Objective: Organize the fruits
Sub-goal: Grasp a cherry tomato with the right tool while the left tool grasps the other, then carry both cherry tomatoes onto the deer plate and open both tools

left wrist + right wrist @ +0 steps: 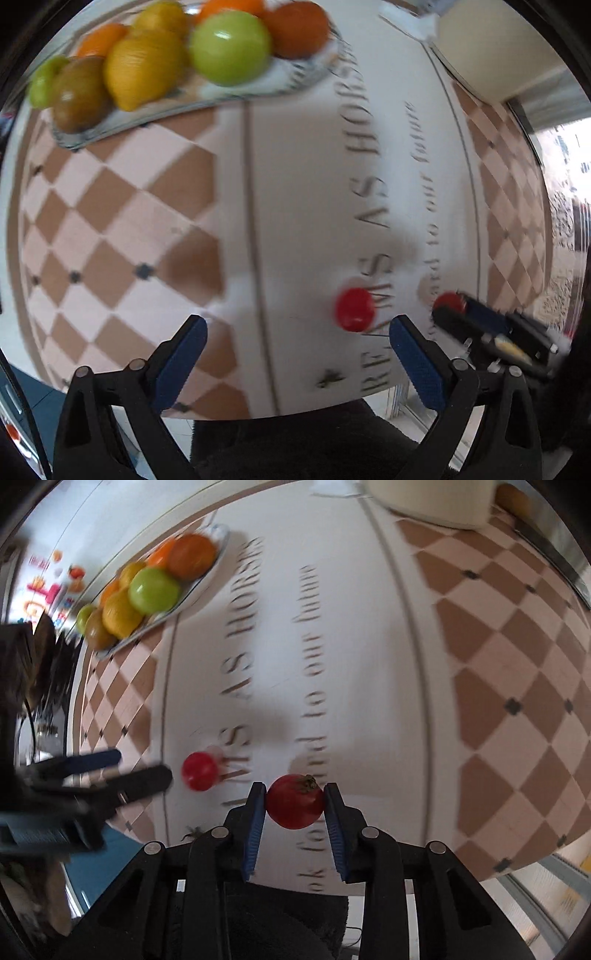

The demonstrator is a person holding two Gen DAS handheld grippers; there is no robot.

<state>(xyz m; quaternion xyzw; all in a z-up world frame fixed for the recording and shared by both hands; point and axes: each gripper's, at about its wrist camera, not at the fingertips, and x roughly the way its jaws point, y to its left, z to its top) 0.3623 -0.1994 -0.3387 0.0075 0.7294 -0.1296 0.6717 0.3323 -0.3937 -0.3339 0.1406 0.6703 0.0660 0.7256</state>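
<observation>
My right gripper [295, 801] is shut on a red tomato [294, 802] with a dry stem, held just above the tablecloth. A second small red tomato [199, 771] lies on the cloth to its left; it also shows in the left wrist view [354, 309]. My left gripper [297, 332] is open and empty, with the loose tomato just ahead of its right finger; it also shows in the right wrist view [140, 771]. A plate [295, 79] with oranges, lemons, a green apple [229, 47] and a kiwi sits far ahead. The held tomato shows in the left view [448, 301].
The plate of fruit [199, 587] is at the far left in the right view. A white container [432, 498] stands at the table's far end. The cloth has a brown checked border and printed lettering. The table edge runs close beneath both grippers.
</observation>
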